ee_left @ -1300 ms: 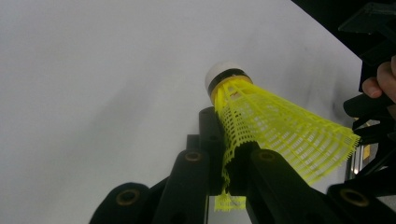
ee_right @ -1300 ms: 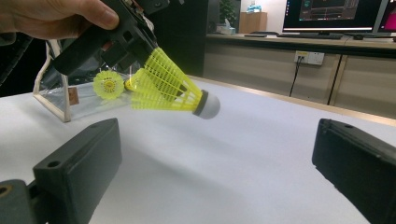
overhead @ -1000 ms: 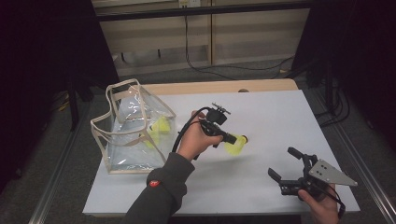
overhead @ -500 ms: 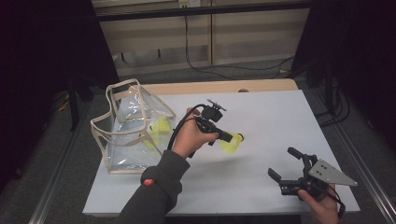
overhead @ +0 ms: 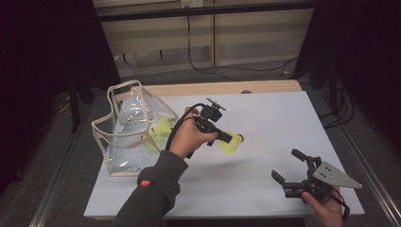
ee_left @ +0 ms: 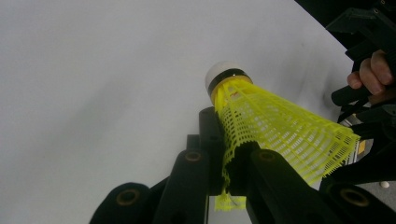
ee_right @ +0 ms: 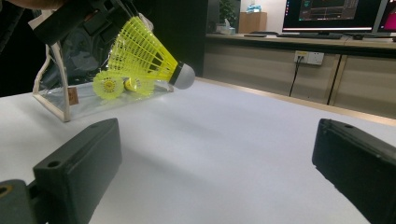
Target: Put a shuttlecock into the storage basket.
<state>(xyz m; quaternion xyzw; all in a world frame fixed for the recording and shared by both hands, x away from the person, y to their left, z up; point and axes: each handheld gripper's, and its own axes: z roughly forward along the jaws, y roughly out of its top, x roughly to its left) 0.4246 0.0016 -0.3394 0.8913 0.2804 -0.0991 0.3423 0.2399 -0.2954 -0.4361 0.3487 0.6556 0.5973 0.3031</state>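
My left gripper (ee_left: 229,172) is clamping the skirt of a yellow shuttlecock (ee_left: 275,126) between its black jaws, white cork tip pointing away over the pale tabletop (ee_left: 93,84). At the right edge, a hand (ee_left: 373,74) is holding the other gripper (ee_left: 369,37).

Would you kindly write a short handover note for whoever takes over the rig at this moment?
Left gripper: shut on the skirt of a yellow shuttlecock, held above the table.
Right gripper: open, holding nothing, low at the table's near right.
Clear bag: at the table's left, with other yellow shuttlecocks inside.
Done: shuttlecock gripped.
Left: probably bag it, then release.
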